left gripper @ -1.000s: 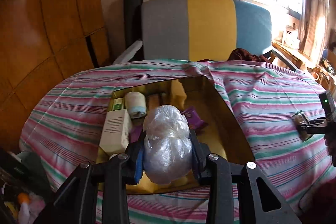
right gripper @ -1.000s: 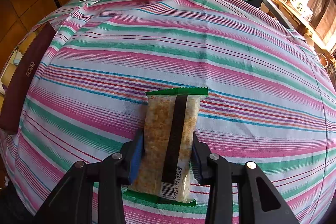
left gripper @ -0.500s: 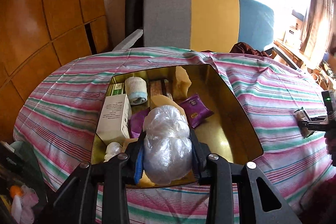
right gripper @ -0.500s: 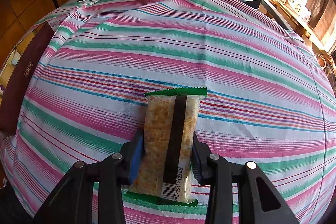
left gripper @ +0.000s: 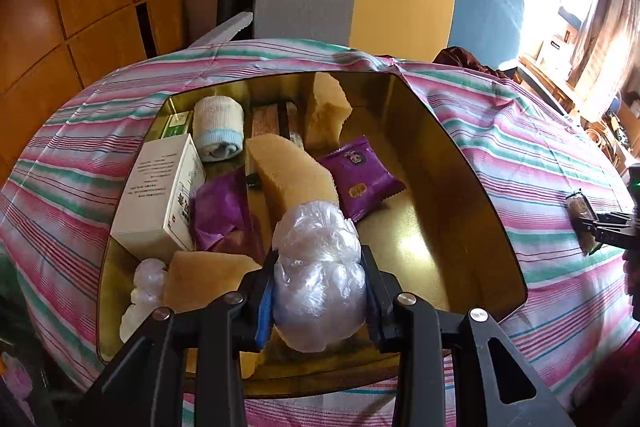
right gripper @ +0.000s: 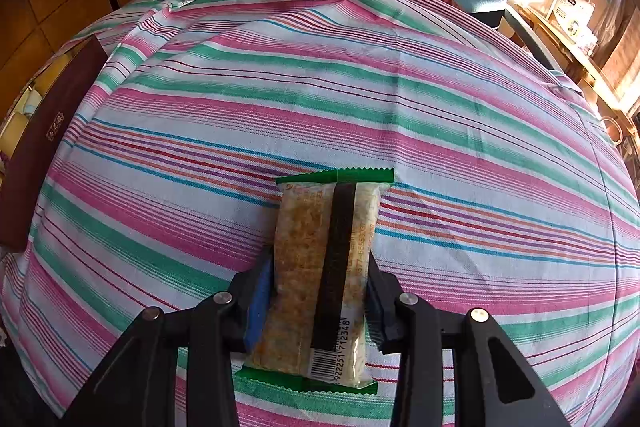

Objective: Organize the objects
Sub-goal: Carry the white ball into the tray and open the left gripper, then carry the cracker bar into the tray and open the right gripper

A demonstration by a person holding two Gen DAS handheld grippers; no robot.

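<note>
- The crumpled clear plastic bag (left gripper: 320, 279) sat clamped between the pads of my left gripper (left gripper: 318, 297), bulging out past both fingertips and poking forward over the near end of the gold tin (left gripper: 472, 163).
- My left gripper was clenched on that bag, angled down into the tin's open top.
- Just beyond the bag lay a yellow sponge wedge (left gripper: 292, 175), with a purple snack packet (left gripper: 360, 177) to its right and a second purple wrapper (left gripper: 220, 211) to its left.
- Farther left in the tin stood a white carton (left gripper: 160, 195); behind it lay a rolled white cloth (left gripper: 218, 127) and another sponge chunk (left gripper: 326, 111).
- A flat sponge piece (left gripper: 204, 279) and a smaller plastic wad (left gripper: 146, 287) lay at the near left corner.
- My right gripper (right gripper: 320, 301) was clenched on a green-edged snack bar (right gripper: 324, 275), the bar lying lengthwise between the pads over the striped tablecloth (right gripper: 440, 107).
- The tin rested on that same cloth, well to the left of the bar.
</note>
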